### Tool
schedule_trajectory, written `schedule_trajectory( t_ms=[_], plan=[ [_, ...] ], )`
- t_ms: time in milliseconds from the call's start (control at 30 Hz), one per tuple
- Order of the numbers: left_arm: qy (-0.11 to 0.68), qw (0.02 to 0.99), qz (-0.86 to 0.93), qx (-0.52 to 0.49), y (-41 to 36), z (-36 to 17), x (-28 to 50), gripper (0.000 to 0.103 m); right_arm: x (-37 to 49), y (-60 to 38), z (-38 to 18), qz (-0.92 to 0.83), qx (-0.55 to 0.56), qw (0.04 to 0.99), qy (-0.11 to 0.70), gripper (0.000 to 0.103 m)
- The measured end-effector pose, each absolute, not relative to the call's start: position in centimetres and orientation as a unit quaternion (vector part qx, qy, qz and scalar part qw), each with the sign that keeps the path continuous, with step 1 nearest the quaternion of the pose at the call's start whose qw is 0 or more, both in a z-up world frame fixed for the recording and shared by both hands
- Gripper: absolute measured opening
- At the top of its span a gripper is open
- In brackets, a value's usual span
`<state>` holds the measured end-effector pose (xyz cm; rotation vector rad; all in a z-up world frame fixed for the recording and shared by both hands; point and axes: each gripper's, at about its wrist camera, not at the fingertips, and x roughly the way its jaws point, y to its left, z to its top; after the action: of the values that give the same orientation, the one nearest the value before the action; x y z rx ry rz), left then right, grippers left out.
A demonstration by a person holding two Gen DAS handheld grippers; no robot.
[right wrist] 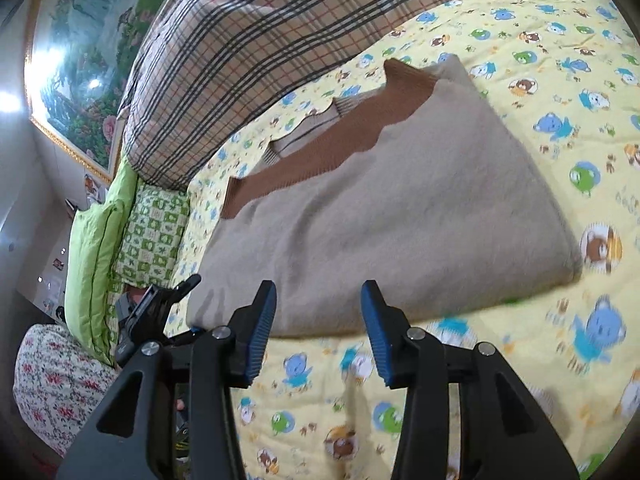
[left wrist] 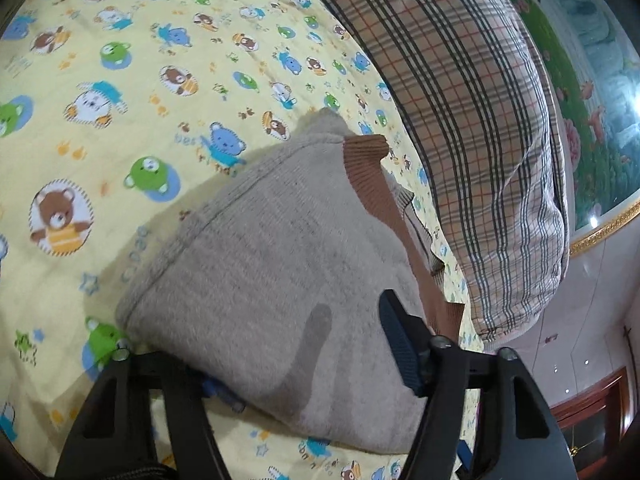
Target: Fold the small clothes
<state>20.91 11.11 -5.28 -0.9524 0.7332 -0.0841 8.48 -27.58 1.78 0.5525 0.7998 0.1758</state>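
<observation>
- Faint print on the bear-print sheet [left wrist: 120,128] near a blue bear seems to read "bear"; other lettering is too blurred to read.
- The folded beige sweater [right wrist: 400,220] lies on the sheet, just ahead of the right gripper [right wrist: 318,334], whose fingers stand apart on nothing.
- On the left gripper [left wrist: 304,344], the sweater covers one finger, so the grip cannot be made out.

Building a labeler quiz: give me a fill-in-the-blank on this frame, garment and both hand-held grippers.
1. The folded beige garment has ribbed trim coloured ____.
2. It lies on a yellow sheet printed with cartoon ____.
3. The right hand-held gripper has ____ between its blue pads.
4. Behind the garment lies a ____-patterned quilt.

Missing words: brown; bears; nothing; plaid
</observation>
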Motion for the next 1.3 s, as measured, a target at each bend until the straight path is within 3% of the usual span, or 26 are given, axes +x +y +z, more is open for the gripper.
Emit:
schedule_trajectory(
  t_ms=[100,167,200,500,700,733,833,1000,1233,1300],
  plan=[
    [0.347,0.831,-0.046,-0.432,10.7,-4.9,21.6,0.036,9.1,-28.4,1.9,0.082,0.269,0.881,0.381,0.045],
    [0.349,0.846,-0.041,-0.402,10.0,-4.2,21.9,0.012,9.4,-28.9,1.9,0.08,0.272,0.88,0.381,0.046],
    [0.349,0.856,-0.037,-0.38,9.4,-3.7,21.9,0.01,9.5,-29.2,1.8,0.08,0.276,0.879,0.381,0.046],
    [0.317,0.911,-0.14,-0.226,0.5,2.5,22.1,0.008,9.6,-31.5,1.4,0.08,0.312,0.873,0.367,0.046],
    [0.335,0.906,-0.22,-0.138,-7.2,2.4,21.9,0.008,11.9,-33.2,1.9,0.121,0.347,0.855,0.366,0.046],
    [0.344,0.903,-0.224,-0.125,-8.2,1.7,21.9,0.008,12.6,-33.5,2.0,0.126,0.351,0.851,0.369,0.048],
    [0.367,0.894,-0.234,-0.11,-10.2,-0.1,22.1,0.008,15.6,-33.8,1.6,0.17,0.366,0.829,0.386,0.073],
    [0.363,0.895,-0.237,-0.104,-10.7,-0.2,21.6,0.008,21.2,-32.8,0.3,0.21,0.378,0.794,0.427,0.076],
    [0.365,0.893,-0.243,-0.101,-10.3,0.1,21.7,0.008,29.5,-27.5,-1.2,0.246,0.336,0.763,0.494,0.073],
    [0.364,0.895,-0.241,-0.089,-10.8,0.4,21.7,0.008,31.4,-26.6,-1.5,0.254,0.333,0.761,0.496,0.046]
  ],
)
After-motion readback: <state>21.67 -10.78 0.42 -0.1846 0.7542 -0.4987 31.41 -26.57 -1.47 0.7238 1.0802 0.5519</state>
